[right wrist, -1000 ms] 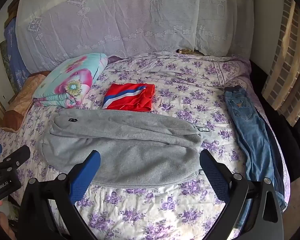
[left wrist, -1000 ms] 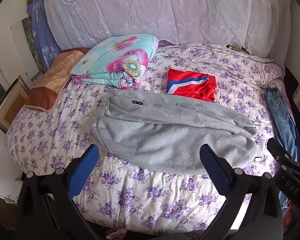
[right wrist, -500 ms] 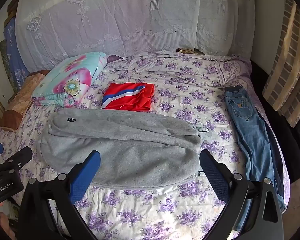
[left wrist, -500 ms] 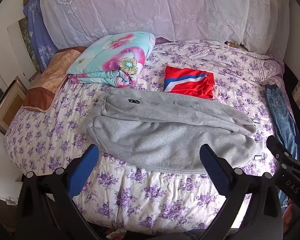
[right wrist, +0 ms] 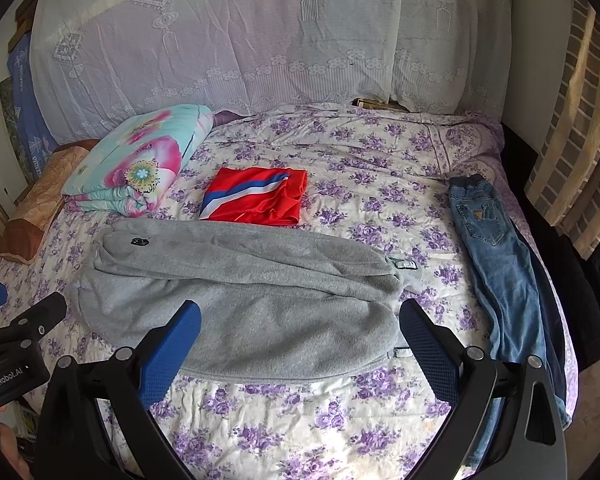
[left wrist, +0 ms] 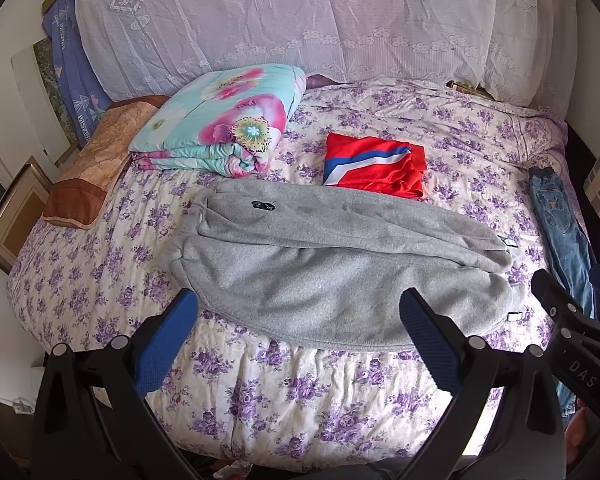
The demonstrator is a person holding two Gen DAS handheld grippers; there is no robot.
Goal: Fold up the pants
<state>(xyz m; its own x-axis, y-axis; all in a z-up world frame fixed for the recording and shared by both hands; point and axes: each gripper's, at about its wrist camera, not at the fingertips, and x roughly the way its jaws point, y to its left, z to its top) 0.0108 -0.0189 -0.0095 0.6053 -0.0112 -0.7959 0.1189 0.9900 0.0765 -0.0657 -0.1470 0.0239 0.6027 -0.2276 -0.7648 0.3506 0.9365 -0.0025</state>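
Grey sweatpants lie folded lengthwise across the bed, waist at the left, cuffs at the right; they also show in the right wrist view. My left gripper is open and empty, held above the pants' near edge. My right gripper is open and empty, also above the near edge, towards the cuff end. Each gripper shows at the edge of the other's view.
The floral bedsheet covers the bed. A folded red, white and blue garment lies behind the pants. A folded flowered quilt sits back left. Blue jeans lie along the right edge. A lace-covered headboard stands behind.
Both grippers have moved slightly closer to the bed and the grey pants. The jaws stay open and nothing on the bed has moved.
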